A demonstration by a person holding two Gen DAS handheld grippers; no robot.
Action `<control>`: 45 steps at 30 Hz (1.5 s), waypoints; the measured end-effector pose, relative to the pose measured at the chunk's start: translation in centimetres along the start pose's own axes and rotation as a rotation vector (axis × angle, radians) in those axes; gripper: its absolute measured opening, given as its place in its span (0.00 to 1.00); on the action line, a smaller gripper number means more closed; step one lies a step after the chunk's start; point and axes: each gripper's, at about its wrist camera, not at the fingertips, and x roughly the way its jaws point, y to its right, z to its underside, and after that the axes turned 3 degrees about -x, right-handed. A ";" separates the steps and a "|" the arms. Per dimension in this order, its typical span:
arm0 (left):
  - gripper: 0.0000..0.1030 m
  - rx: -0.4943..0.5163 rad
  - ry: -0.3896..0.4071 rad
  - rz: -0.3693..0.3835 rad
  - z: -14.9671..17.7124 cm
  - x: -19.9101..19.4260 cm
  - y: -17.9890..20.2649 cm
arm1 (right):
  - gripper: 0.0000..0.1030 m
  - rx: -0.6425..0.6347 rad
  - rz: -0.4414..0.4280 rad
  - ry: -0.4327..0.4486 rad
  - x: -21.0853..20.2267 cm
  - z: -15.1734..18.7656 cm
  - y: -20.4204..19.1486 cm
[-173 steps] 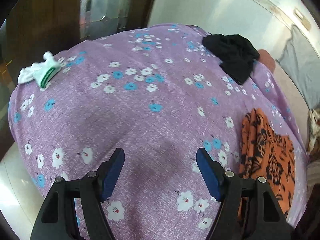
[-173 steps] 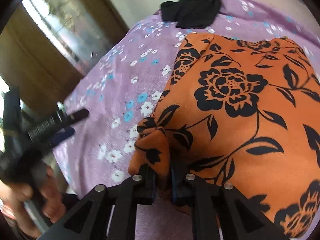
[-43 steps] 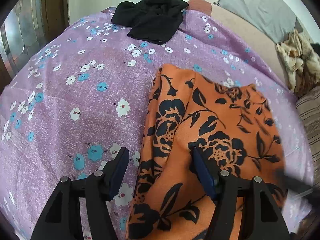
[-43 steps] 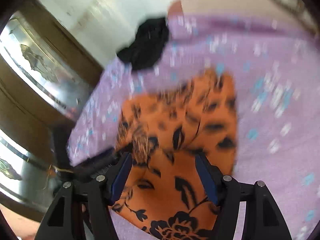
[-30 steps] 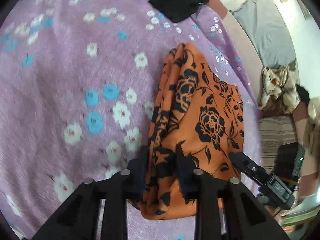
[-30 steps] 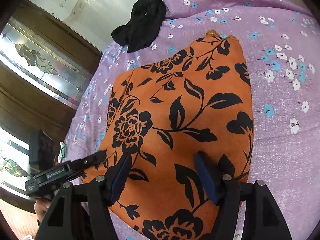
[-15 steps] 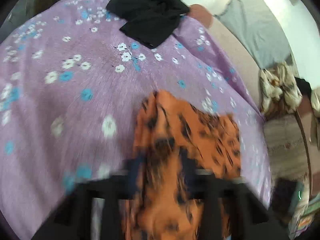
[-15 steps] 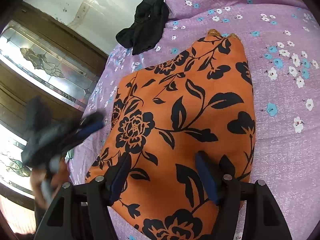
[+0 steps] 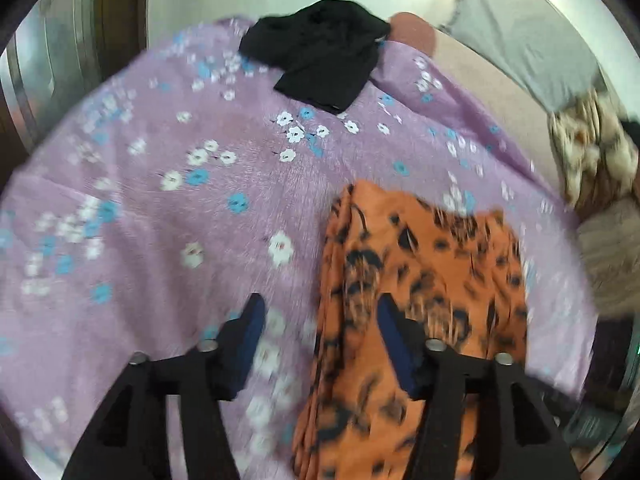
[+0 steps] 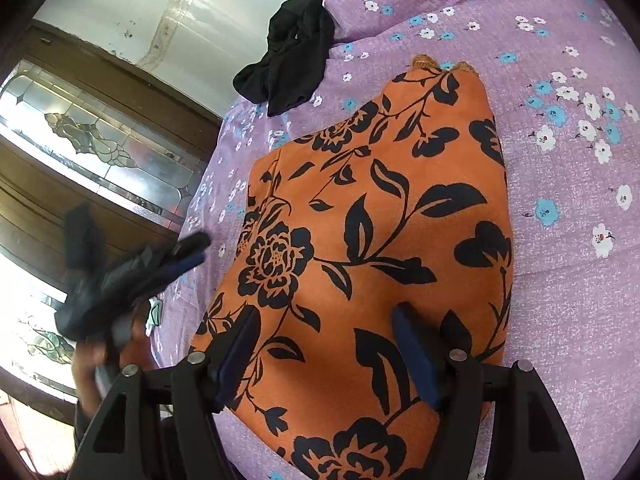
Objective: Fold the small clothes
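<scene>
An orange cloth with black flowers (image 10: 384, 216) lies folded flat on the purple flowered sheet (image 10: 560, 280). It also shows in the left wrist view (image 9: 432, 280), blurred. My right gripper (image 10: 326, 344) is open and empty above the cloth's near end. My left gripper (image 9: 320, 336) is open and empty over the cloth's left folded edge. The left gripper also shows in the right wrist view (image 10: 184, 256), just left of the cloth. A black garment (image 9: 320, 60) lies crumpled at the far edge of the sheet, also in the right wrist view (image 10: 288, 68).
A wooden door with patterned glass (image 10: 80, 152) stands to the left of the bed. Grey and beige fabrics (image 9: 592, 160) are piled to the right of the sheet. A small white and green cloth (image 10: 154, 314) lies at the sheet's left edge.
My left gripper has let go of the orange cloth, opened and lifted away from its edge. My right gripper stays open over the cloth.
</scene>
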 end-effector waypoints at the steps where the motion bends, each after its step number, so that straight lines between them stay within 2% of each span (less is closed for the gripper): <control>1: 0.67 0.016 0.010 -0.021 0.9 -0.6 0.3 | 0.75 -0.002 0.000 -0.002 0.0 0.0 -0.1; 4: 0.68 0.042 0.005 -0.041 3.6 -0.9 0.3 | 0.80 -0.019 0.003 -0.006 0.2 0.0 -0.5; 5: 0.62 0.056 -0.017 -0.058 4.4 -0.7 -0.1 | 0.80 -0.022 0.007 -0.012 0.2 -0.1 -0.6; 6: 0.51 0.072 -0.108 -0.102 5.6 1.6 -0.5 | 0.80 -0.019 0.008 -0.016 0.3 -0.2 -0.6; 7: 0.48 0.039 -0.147 -0.061 6.2 2.5 -1.3 | 0.80 -0.010 0.000 -0.025 0.3 -0.3 -0.6; 8: 0.47 0.004 -0.119 -0.039 6.3 2.0 -1.8 | 0.80 0.001 -0.002 -0.035 0.3 -0.4 -0.5; 11: 0.45 0.004 -0.077 -0.051 5.9 -0.3 -1.5 | 0.80 0.035 -0.007 -0.019 -1.4 -0.4 -0.9; 15: 0.49 0.065 -0.020 -0.075 6.1 -3.3 -0.6 | 0.80 0.033 -0.031 0.035 -4.1 1.4 -1.7; 20: 0.63 0.092 0.043 -0.117 6.9 -5.6 0.2 | 0.80 0.016 -0.022 0.090 -7.2 4.9 -1.9; 24: 0.65 0.110 0.067 -0.125 7.6 -6.6 1.1 | 0.80 0.044 0.003 0.105 -8.9 7.6 -0.5; 31: 0.65 0.109 0.048 -0.120 8.4 -7.5 1.4 | 0.80 0.139 -0.004 0.118 -10.0 10.1 2.5; 39: 0.66 0.114 0.026 -0.137 8.3 -6.4 1.6 | 0.84 0.175 -0.001 0.146 -10.8 9.9 3.9; 42: 0.69 0.097 0.009 -0.082 7.7 -5.8 1.2 | 0.86 0.174 0.002 0.147 -10.6 9.0 4.2; 43: 0.75 0.085 0.002 -0.062 7.5 -5.5 1.0 | 0.87 0.172 0.002 0.146 -10.5 8.6 4.2; 45: 0.77 0.030 -0.014 0.016 6.6 -4.6 0.0 | 0.87 0.167 -0.002 0.146 -10.2 7.3 4.3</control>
